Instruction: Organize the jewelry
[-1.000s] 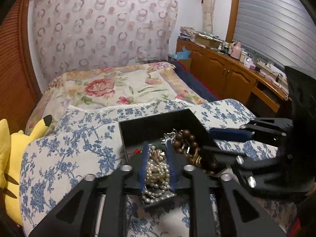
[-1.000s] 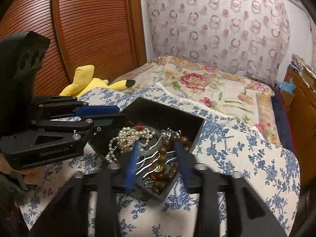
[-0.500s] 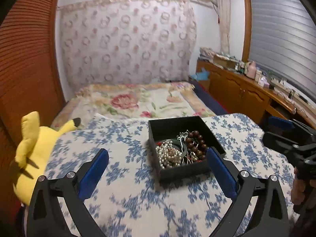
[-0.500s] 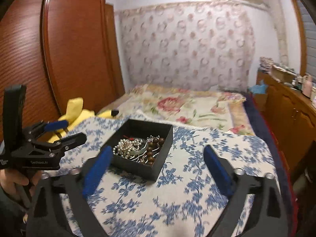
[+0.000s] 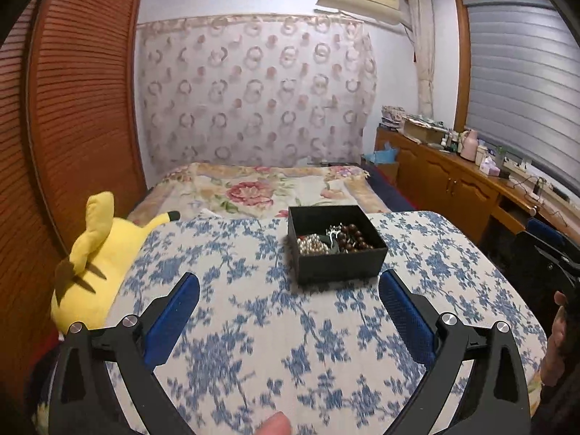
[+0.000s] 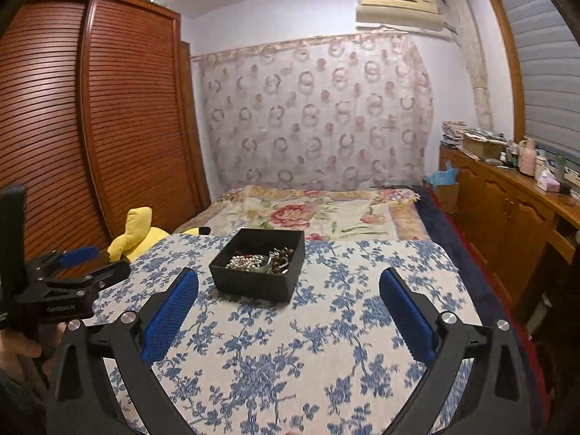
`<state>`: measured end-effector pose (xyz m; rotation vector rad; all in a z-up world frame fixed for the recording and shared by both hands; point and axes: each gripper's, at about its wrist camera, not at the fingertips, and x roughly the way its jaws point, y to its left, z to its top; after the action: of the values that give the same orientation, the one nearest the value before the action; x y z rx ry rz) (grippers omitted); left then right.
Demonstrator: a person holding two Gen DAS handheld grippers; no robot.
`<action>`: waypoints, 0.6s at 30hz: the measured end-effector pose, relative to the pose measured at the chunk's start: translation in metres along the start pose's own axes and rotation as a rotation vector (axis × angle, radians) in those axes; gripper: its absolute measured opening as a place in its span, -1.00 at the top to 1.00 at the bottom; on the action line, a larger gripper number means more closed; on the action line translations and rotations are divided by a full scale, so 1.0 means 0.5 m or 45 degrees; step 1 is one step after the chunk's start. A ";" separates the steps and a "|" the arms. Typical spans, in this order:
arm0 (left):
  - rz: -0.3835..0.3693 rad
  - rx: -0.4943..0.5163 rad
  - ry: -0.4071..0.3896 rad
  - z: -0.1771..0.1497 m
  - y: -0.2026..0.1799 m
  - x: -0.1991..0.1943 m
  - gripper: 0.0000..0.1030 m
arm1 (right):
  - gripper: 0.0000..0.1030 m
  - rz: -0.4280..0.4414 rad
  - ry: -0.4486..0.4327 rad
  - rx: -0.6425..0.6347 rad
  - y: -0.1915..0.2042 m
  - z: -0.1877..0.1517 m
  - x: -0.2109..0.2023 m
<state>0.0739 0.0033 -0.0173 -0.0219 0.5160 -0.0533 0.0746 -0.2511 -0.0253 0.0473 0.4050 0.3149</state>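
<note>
A: What stands on the blue-flowered cover [image 6: 308, 355]?
B: Only the black box [image 6: 259, 268], well ahead of both open grippers, with bare cloth between. The strip to its right runs free to the far edge.

A: And the left side?
B: The yellow plush toy [image 5: 98, 257] crowds the cover's left edge against the slatted wardrobe [image 6: 90, 116], so there is little room there (in the right wrist view the left gripper [image 6: 98, 261] hangs over that corner too).

A: Past the box?
B: The floral bedspread [image 5: 261, 188] lies flat up to the curtain [image 5: 253, 98]. The wooden cabinets [image 6: 507, 214] wall the right.
</note>
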 end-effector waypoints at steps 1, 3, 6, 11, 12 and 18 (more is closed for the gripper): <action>0.004 0.000 -0.002 -0.004 -0.001 -0.003 -0.86 | -0.95 -0.005 0.001 0.006 0.000 -0.003 -0.003; 0.021 0.003 -0.002 -0.012 -0.002 -0.011 -0.86 | -0.95 -0.017 0.007 0.013 0.001 -0.008 -0.007; 0.028 0.007 0.001 -0.015 -0.004 -0.013 -0.86 | -0.95 -0.037 0.015 0.010 0.007 -0.016 -0.005; 0.031 0.014 -0.007 -0.017 -0.007 -0.014 -0.86 | -0.95 -0.042 0.021 0.015 0.008 -0.021 0.001; 0.028 0.014 -0.007 -0.017 -0.007 -0.014 -0.86 | -0.95 -0.043 0.021 0.014 0.009 -0.022 0.002; 0.024 0.015 -0.009 -0.019 -0.009 -0.015 -0.86 | -0.95 -0.048 0.023 0.012 0.010 -0.024 0.002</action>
<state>0.0624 -0.0010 -0.0216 -0.0058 0.5087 -0.0379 0.0694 -0.2464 -0.0362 0.0461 0.4249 0.2768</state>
